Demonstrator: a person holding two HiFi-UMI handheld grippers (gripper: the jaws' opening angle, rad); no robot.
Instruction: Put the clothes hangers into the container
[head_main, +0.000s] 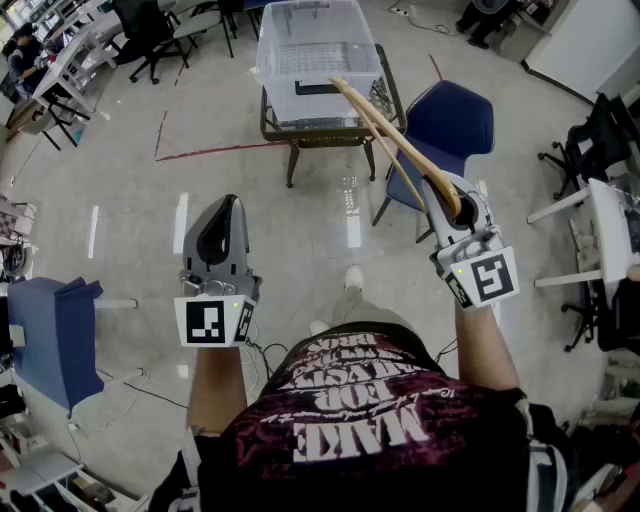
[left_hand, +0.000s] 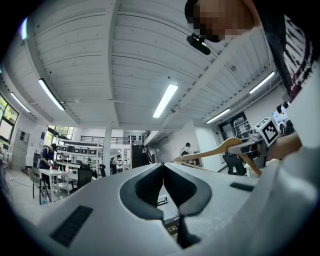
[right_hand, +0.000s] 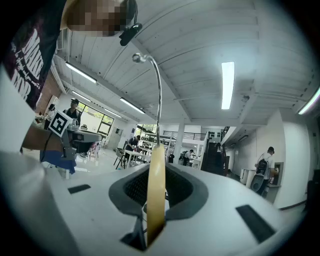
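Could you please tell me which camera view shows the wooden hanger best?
The head view: the wooden hanger shows its long arms, reaching from the right gripper toward the container. The left gripper view shows it sideways and small; the right gripper view shows only its thin edge between the jaws and its metal hook.

Pale glossy floor, blue chair, black office chairs, white panelled ceiling, strip lights
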